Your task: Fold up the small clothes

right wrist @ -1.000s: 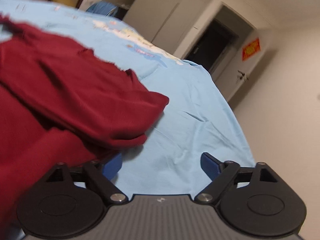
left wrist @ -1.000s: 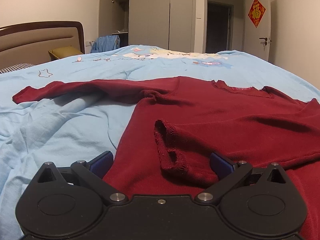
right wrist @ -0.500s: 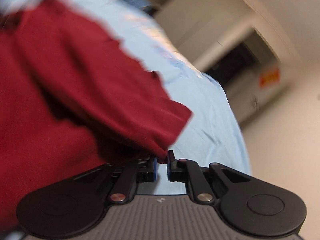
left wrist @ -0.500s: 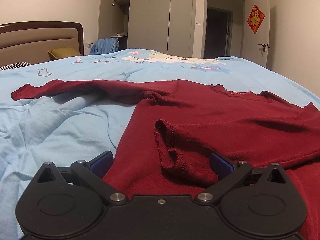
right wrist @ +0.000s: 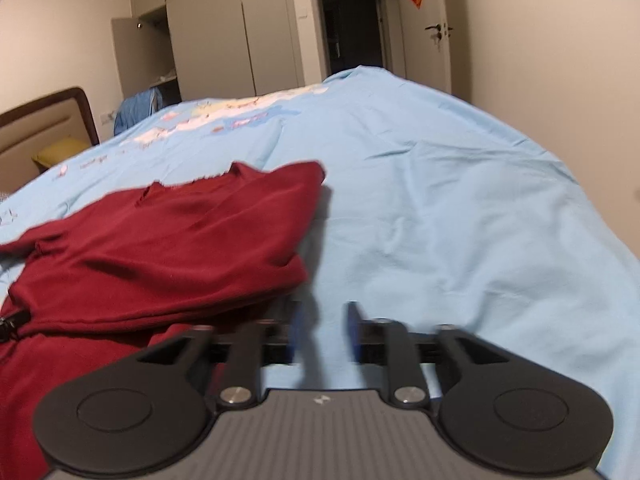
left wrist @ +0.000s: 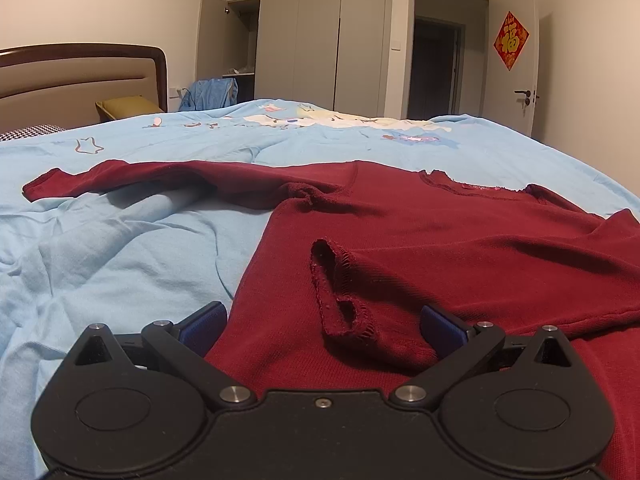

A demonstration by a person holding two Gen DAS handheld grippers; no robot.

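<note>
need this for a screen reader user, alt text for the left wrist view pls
A dark red long-sleeved top lies on a light blue bedspread, one sleeve folded across its body, with the open left gripper straddling that sleeve's cuff. Behind are a headboard, wardrobe and open door.

One dark red sweater lay on one light blue bedspread. Two grippers showed, one per view. At the upper left sat one yellow pillow; at the upper right, one red door hanging.
</note>
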